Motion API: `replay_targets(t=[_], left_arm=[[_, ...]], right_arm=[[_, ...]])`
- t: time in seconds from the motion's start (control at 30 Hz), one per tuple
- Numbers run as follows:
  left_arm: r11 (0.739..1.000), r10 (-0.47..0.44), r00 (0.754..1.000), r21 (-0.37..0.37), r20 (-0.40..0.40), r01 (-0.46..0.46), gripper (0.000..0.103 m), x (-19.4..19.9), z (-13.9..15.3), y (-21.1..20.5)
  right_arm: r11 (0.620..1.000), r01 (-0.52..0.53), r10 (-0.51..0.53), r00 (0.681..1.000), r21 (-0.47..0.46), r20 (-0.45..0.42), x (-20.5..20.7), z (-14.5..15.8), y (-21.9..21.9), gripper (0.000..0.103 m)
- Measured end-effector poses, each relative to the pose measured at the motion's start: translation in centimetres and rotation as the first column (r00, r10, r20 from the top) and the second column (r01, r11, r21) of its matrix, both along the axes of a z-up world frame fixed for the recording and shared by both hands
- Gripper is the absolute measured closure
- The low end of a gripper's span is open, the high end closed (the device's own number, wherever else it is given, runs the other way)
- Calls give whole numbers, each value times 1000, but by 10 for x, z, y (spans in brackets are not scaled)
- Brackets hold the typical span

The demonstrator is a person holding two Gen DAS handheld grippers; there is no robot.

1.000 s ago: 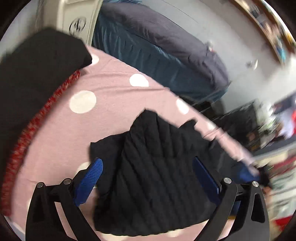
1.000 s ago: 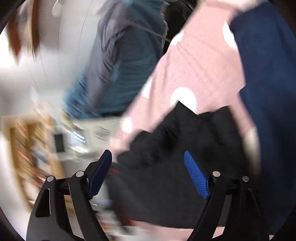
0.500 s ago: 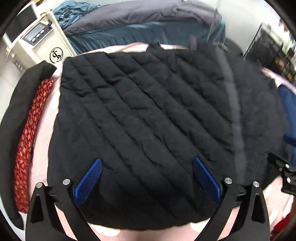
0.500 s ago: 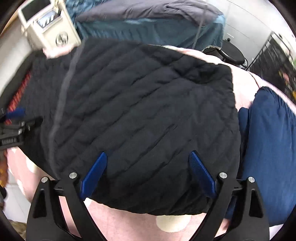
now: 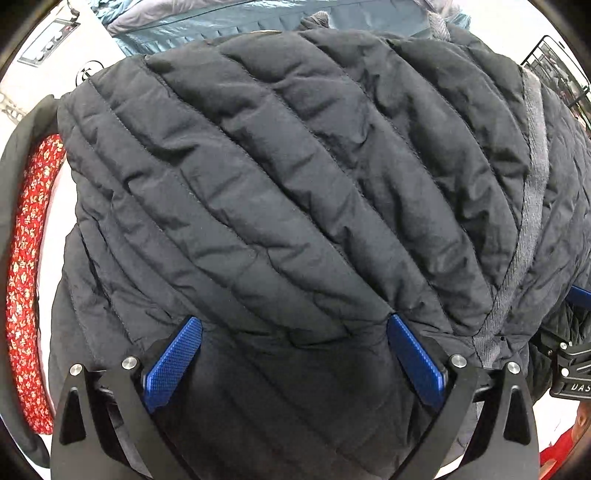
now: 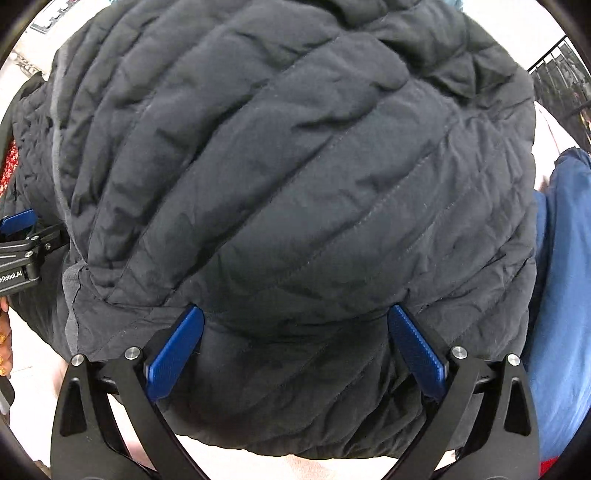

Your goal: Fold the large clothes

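The black quilted jacket (image 5: 295,177) fills nearly everything both cameras see: a puffy, matte garment stitched in long diagonal channels, its fabric crumpled into small creases between the seams. A grey woven strip (image 5: 532,206) runs down its right side in the left wrist view and bends toward the hem. In the right wrist view the jacket (image 6: 303,177) bulges the same way, its lower edge rolled under against a pale surface that I cannot identify. The left gripper (image 5: 295,350) has its jaws spread wide, the blue pads pressed onto the padding with nothing pinched between them; the right gripper (image 6: 295,339) stands the same way, jaws wide apart and resting on the jacket near its lower edge. Beside the jacket's left side lies a red floral cloth (image 5: 26,266) edged by a dark garment, and on its right side a blue garment (image 6: 561,277) touches it. Behind it a teal and grey bedding heap (image 5: 258,18) shows.
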State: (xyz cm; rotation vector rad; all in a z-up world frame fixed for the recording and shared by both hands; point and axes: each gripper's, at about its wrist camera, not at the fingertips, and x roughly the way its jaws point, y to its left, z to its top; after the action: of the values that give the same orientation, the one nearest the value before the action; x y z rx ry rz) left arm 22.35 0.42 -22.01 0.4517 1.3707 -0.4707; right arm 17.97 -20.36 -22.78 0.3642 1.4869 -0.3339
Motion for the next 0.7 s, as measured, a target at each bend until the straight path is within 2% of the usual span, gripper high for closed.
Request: replay_targets(t=[0.7], left_arm=[[1000,11,1000,17,-17,-10,4,10,-6,-7]], right_arm=[[1000,16,-15,998,17,-65,34,-29,-13,4]])
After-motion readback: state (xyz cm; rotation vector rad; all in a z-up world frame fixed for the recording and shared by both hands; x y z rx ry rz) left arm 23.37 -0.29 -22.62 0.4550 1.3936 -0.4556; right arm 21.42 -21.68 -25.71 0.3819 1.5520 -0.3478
